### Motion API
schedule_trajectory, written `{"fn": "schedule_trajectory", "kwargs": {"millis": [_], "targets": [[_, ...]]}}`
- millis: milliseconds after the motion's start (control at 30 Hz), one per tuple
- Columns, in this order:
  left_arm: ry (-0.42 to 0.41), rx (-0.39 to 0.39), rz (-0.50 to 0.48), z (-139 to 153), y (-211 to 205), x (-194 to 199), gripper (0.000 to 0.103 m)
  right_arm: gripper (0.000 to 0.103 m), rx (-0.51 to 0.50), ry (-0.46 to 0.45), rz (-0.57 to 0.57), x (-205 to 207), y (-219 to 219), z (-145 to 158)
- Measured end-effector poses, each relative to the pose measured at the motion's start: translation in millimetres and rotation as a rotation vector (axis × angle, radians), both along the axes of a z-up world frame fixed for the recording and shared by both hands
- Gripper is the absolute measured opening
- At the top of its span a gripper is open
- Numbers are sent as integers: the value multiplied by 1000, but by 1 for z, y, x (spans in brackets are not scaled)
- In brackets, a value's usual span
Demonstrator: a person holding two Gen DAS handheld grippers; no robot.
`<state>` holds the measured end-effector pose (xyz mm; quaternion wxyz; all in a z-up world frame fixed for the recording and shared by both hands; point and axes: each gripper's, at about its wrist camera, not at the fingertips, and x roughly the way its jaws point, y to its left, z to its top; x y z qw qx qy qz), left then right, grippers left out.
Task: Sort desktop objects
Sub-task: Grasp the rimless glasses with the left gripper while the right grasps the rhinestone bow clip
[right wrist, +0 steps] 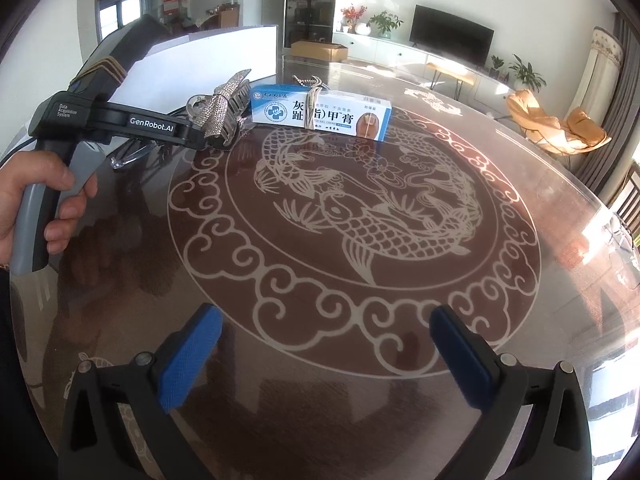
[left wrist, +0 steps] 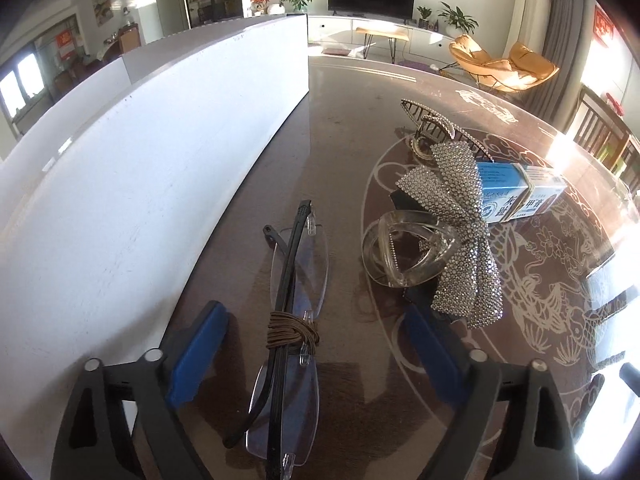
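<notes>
A pair of rimless glasses point(left wrist: 292, 280) with black arms lies folded on the table, a brown cord wound round its bridge. My left gripper point(left wrist: 314, 320) is open and straddles the glasses; neither blue pad touches them. To their right lie a clear hair claw point(left wrist: 404, 248), a rhinestone bow clip point(left wrist: 460, 240), a blue-and-white ointment box point(left wrist: 520, 192) and a metal claw clip point(left wrist: 436, 128). My right gripper point(right wrist: 324, 316) is open over the fish pattern with nothing between its fingers. The box point(right wrist: 320, 110) and the bow clip point(right wrist: 224, 112) show far off in the right wrist view.
A long white board point(left wrist: 160, 160) stands along the table's left side, close to the glasses. The round glass-topped table point(right wrist: 360, 216) carries a fish design. A person's hand point(right wrist: 40, 196) holds the left gripper's handle. Chairs stand beyond the far right rim.
</notes>
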<state>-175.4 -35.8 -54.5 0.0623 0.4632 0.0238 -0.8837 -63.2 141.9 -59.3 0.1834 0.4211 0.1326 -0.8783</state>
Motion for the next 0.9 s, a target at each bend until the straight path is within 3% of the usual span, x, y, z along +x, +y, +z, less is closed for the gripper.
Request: {"fn": "schedule_trajectory", "kwargs": {"millis": [67,267,367,433,500,600,700,733,767,800,833,900], "targets": [[9,-6,-19,4,2,9,14,103,-7,-9,-3,-1,1,-1],[41,-8,-6,3,-7,70,12,103,-23,-56,-6,-9,2,-6],[38,-4,2,4,-8,95,12,103,-156,-94,16,-26,-4,-2],[42,20,9,4,-11,97,12,103,-247,-124,44,-47,-25,4],[46,20,5,4,-10,98,12,102,-268,-122,72,-71,-61,13],[54,-16,-4,2,-7,99,12,102,-224,-89,144,-103,-121,21],[59,-7,-5,2,-5,97,12,101,-169,-129,138,-131,-163,8],[59,-1,-6,2,-6,97,12,90,-170,-139,134,-136,-170,4],[60,3,-6,2,-6,96,12,67,-173,-141,139,-138,-174,1],[61,6,-6,2,-7,96,12,56,-145,-110,130,-137,-176,1],[61,9,-5,2,-7,96,12,50,-153,-115,136,-137,-175,1],[63,20,-5,1,-11,102,12,50,-158,-119,126,-133,-164,2]]}}
